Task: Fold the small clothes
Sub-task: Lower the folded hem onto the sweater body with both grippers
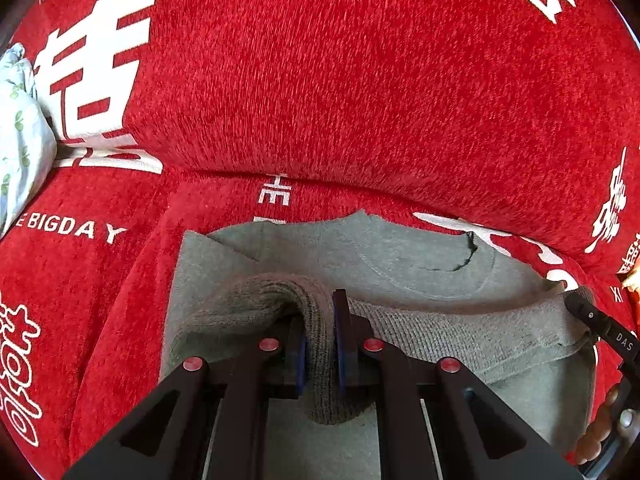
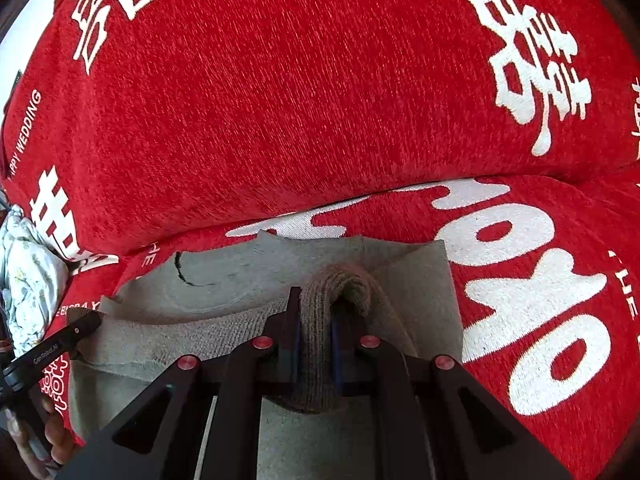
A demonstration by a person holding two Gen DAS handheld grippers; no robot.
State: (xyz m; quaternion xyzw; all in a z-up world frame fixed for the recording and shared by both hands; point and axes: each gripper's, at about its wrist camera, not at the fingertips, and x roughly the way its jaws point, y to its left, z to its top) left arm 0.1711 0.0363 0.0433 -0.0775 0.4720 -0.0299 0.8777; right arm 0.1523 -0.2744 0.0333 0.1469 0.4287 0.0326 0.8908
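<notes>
Closest to us, our left black two-finger gripper [image 1: 320, 344] is clenched on the ribbed hem of a small grey-green knit sweatshirt [image 1: 400, 256], a bunched fold of the fabric standing up between its blue-padded fingers [image 1: 342, 344]. Our right black two-finger gripper [image 2: 316, 344] is likewise clamped on a raised loop of the same ribbed hem.

Between the two tongs the hem runs in a lifted band. Beyond the fingertips of both tongs the rest of the garment lies flat, collar farthest away, on a red plush sofa cover with white lettering [image 1: 320, 80]. The cover rises into a back cushion just past the collar.

Far off to the left of both tongs, a pale blue floral cloth bundle [image 1: 20, 140] rests against the cushion.
</notes>
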